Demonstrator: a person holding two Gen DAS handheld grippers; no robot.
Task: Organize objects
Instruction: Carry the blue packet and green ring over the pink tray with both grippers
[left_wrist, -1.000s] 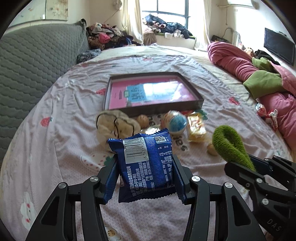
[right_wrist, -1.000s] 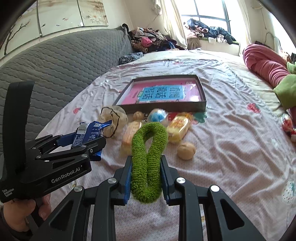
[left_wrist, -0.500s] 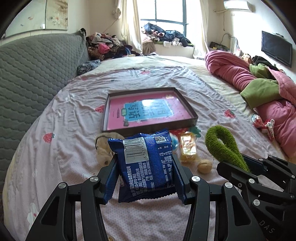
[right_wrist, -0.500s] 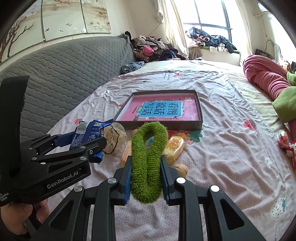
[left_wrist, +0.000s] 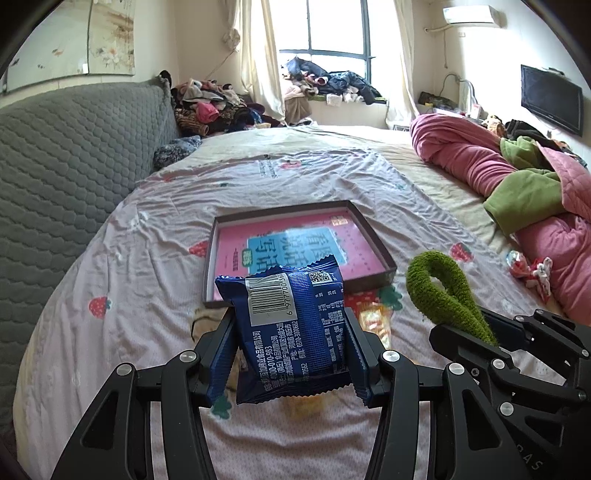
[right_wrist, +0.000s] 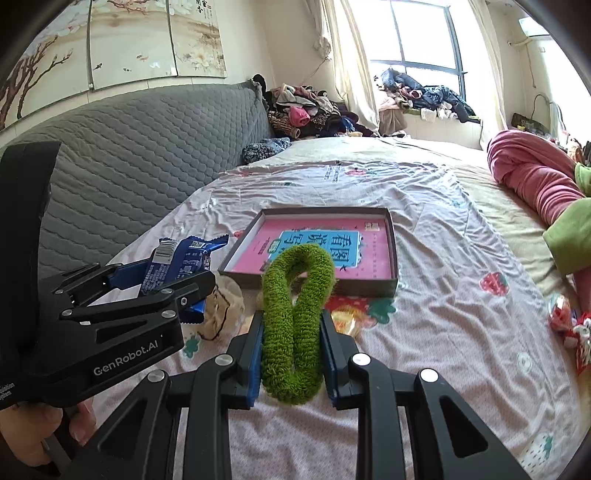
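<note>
Left gripper (left_wrist: 291, 350) is clamped on a blue snack packet (left_wrist: 291, 325), held above the bedsheet (left_wrist: 110, 266) just short of the shallow box (left_wrist: 295, 251). Right gripper (right_wrist: 293, 350) is clamped on a green fuzzy loop (right_wrist: 295, 302), held alongside, near the box's front edge.
</note>
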